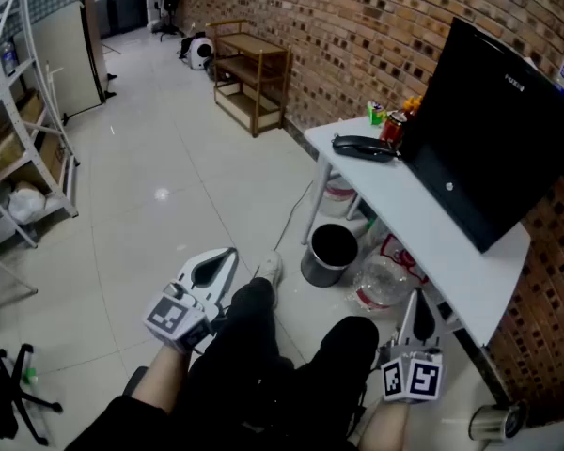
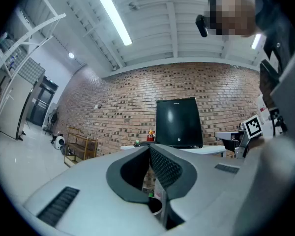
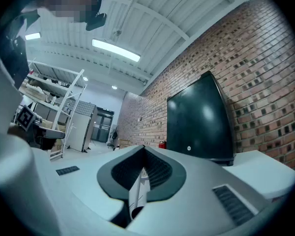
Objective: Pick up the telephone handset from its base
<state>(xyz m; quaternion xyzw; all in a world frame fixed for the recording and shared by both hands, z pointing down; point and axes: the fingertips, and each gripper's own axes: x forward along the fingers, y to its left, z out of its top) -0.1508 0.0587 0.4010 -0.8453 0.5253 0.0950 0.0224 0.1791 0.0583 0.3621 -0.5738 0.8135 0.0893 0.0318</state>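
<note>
The black telephone (image 1: 365, 147), handset lying on its base, sits at the far end of the white table (image 1: 423, 224) in the head view. Both grippers are low over the person's lap, well short of it. My left gripper (image 1: 231, 254) points toward the table with its jaws closed together and nothing between them; its own view (image 2: 150, 149) shows the tips meeting. My right gripper (image 1: 416, 299) is beside the table's near edge, and in its own view (image 3: 143, 149) the jaws also meet, empty.
A large black monitor (image 1: 498, 130) leans on the brick wall behind the phone, with cans (image 1: 393, 125) beside it. A black bin (image 1: 331, 252) and a clear plastic bag (image 1: 383, 282) stand under the table. A wooden shelf (image 1: 254, 73) is farther back and a metal rack (image 1: 19, 139) is at left.
</note>
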